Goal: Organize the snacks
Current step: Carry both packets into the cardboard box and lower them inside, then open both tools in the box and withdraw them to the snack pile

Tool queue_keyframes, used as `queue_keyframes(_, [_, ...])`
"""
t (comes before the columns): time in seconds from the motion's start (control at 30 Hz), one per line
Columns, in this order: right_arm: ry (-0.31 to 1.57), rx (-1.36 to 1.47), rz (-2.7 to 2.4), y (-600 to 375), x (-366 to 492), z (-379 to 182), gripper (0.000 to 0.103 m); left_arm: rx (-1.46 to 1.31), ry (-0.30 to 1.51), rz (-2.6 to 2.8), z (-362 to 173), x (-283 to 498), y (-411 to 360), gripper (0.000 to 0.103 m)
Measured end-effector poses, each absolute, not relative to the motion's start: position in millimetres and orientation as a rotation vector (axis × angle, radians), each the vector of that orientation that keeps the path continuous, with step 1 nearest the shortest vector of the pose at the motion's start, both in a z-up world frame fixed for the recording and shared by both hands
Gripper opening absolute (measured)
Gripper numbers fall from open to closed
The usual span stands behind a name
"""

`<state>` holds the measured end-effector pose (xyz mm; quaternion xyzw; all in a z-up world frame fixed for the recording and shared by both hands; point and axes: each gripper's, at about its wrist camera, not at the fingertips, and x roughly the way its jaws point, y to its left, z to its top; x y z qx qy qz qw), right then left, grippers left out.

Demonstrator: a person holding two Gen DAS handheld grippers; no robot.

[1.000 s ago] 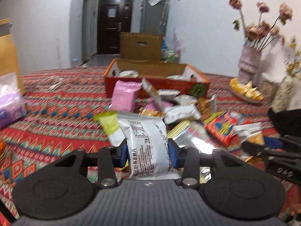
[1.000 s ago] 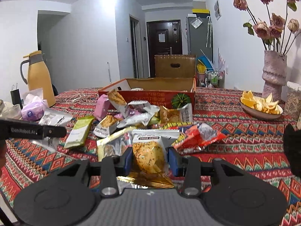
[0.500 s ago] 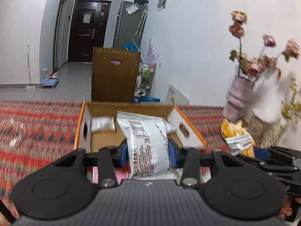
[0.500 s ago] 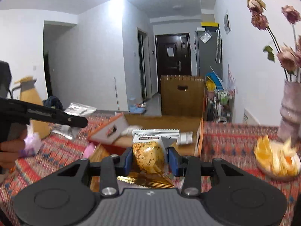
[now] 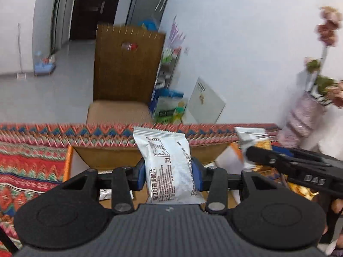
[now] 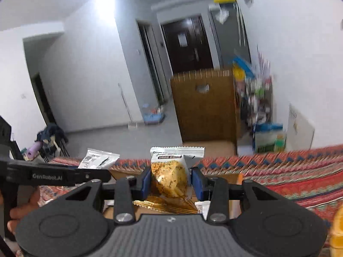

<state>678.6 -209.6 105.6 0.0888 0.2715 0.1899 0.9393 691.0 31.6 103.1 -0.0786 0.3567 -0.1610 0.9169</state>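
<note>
My left gripper [image 5: 169, 171] is shut on a silver snack packet [image 5: 167, 160] with black print, held upright over the open cardboard box [image 5: 107, 156] with the orange rim. In the right wrist view my right gripper [image 6: 170, 182] is shut on a clear-fronted packet of yellow crisps [image 6: 169, 177], also above the box [image 6: 233, 207]. Each gripper shows in the other's view: the right gripper [image 5: 253, 153] at the right edge with its packet [image 5: 250, 137], and the left gripper [image 6: 105, 174] at the left with the silver packet [image 6: 98, 158]. A small white packet [image 5: 105, 192] lies in the box.
The table carries a red patterned cloth [image 5: 25, 150]. Beyond its far edge stands a wooden chair [image 5: 128, 64]. A pink vase with flowers [image 5: 304, 120] is at the right. A dish of orange fruit [image 6: 336, 235] sits at the right edge. A person's hand [image 6: 19, 209] grips the left handle.
Both grippers have swept forward from the snack pile to above the box, each keeping its packet. The loose snacks have dropped out of view.
</note>
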Motion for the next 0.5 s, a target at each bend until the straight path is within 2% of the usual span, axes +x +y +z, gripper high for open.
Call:
queue_keyframes(0.2, [0.828, 0.107, 0.325, -167.8, 770.3, 30.8, 0.041, -0.193, 0.916, -0.302, 29.2, 754.6, 36.8, 0.045])
queue_keyframes(0.23, [0.863, 0.097, 0.302, -163.7, 778.5, 19.7, 0.046, -0.195, 0.92, -0.286, 20.8, 757.2, 37.5, 0.052])
queue_keyframes(0.27, [0.888, 0.088, 0.289, -161.2, 784.6, 11.9, 0.055, -0.214, 0.964, -0.288, 13.3, 761.9, 39.2, 0.067])
queue_keyframes(0.3, [0.898, 0.085, 0.277, -158.5, 787.2, 5.0, 0.072, -0.254, 0.982, -0.305, 8.4, 764.0, 43.4, 0.071])
queue_keyframes(0.33, [0.892, 0.094, 0.285, -158.3, 785.9, 0.4, 0.076, -0.289, 0.978, -0.333, 7.0, 764.0, 46.7, 0.078])
queue_keyframes(0.37, [0.893, 0.098, 0.297, -156.7, 785.6, -2.9, 0.077, -0.295, 0.969, -0.339, 7.6, 763.3, 47.7, 0.08])
queue_keyframes(0.5, [0.887, 0.114, 0.318, -159.0, 786.7, -9.2, 0.081, -0.301, 0.952, -0.315, 8.0, 758.2, 51.1, 0.082])
